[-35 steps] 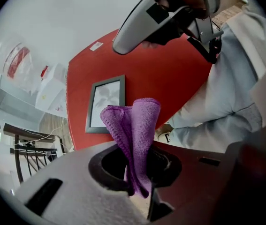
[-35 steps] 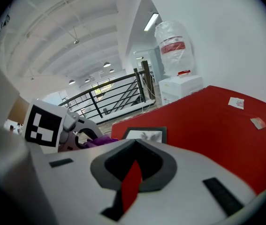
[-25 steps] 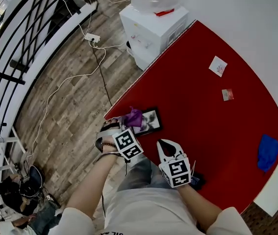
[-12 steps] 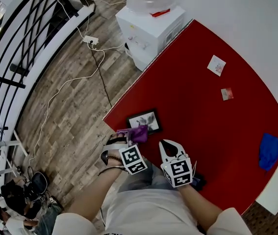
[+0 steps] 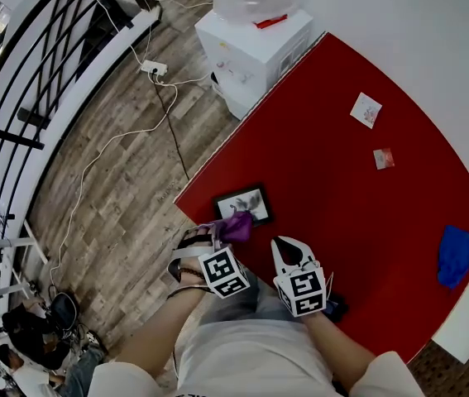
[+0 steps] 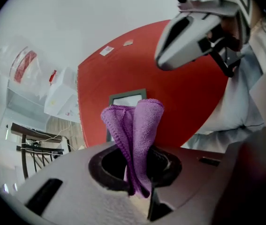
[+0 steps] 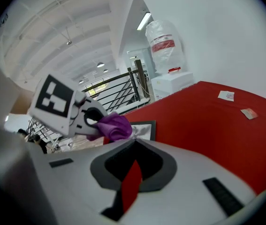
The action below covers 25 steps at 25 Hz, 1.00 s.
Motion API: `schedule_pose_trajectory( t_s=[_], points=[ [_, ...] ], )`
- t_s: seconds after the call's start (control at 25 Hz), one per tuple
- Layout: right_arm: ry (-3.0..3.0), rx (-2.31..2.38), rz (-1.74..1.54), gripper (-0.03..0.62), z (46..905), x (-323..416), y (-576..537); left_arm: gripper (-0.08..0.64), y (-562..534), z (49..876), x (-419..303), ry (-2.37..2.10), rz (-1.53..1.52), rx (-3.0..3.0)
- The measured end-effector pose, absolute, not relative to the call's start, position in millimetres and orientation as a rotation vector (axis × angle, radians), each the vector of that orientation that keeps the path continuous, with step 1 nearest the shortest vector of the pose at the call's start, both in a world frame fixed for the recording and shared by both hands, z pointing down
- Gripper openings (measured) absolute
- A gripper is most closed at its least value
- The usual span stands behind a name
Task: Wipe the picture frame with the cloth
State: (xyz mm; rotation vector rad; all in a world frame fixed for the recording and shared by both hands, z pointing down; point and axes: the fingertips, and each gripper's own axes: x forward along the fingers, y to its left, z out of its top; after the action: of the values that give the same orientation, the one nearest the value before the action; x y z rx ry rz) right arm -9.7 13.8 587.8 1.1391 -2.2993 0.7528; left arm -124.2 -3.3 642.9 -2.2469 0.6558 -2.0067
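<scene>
The black picture frame [image 5: 242,204] lies flat near the front left edge of the red table [image 5: 358,197]. My left gripper [image 5: 220,230] is shut on a bunched purple cloth [image 5: 236,226], which hangs just in front of the frame's near edge; whether it touches is not clear. In the left gripper view the cloth [image 6: 137,125] stands up out of the jaws and hides part of the frame [image 6: 128,97]. My right gripper [image 5: 290,242] hovers to the right of the cloth, shut and holding nothing. From the right gripper view I see the cloth [image 7: 114,124] against the frame [image 7: 143,128].
A white water dispenser [image 5: 255,31] stands beyond the table's far left corner. Two small cards [image 5: 366,110] [image 5: 383,157] lie at the far side. A blue cloth [image 5: 453,255] sits at the right edge. Cables cross the wooden floor [image 5: 118,180] on the left.
The left gripper pulled the cloth back off the frame's left part towards the table's front edge. The frame's picture now shows whole. The right gripper has barely moved.
</scene>
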Motion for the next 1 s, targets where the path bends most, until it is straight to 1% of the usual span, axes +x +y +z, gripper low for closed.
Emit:
schedule_pose_trajectory(
  t_s=[0.2, 0.4, 0.56, 0.8, 1.0],
  points=[
    [-2.300, 1.147, 0.757, 0.005, 586.6, -8.8, 13.3, 0.061, -67.1, 641.2, -133.7, 0.769, -2.039, -2.178],
    [-2.296, 1.159, 0.763, 0.005, 586.7, -6.3, 12.8, 0.061, -81.7, 648.7, -125.2, 0.742, -2.058, -2.177],
    [-2.288, 1.170, 0.770, 0.004, 588.4, -0.2, 11.2, 0.061, -60.8, 657.7, -119.6, 0.668, -2.081, -2.172],
    [-2.291, 1.166, 0.778, 0.003, 590.3, -1.8, 7.8, 0.061, 4.6, 663.0, -106.7, 0.509, -2.113, -2.234],
    [-2.292, 1.159, 0.783, 0.003, 593.0, -3.5, 7.5, 0.061, 28.2, 660.4, -99.7, 0.482, -2.096, -2.265]
  ],
)
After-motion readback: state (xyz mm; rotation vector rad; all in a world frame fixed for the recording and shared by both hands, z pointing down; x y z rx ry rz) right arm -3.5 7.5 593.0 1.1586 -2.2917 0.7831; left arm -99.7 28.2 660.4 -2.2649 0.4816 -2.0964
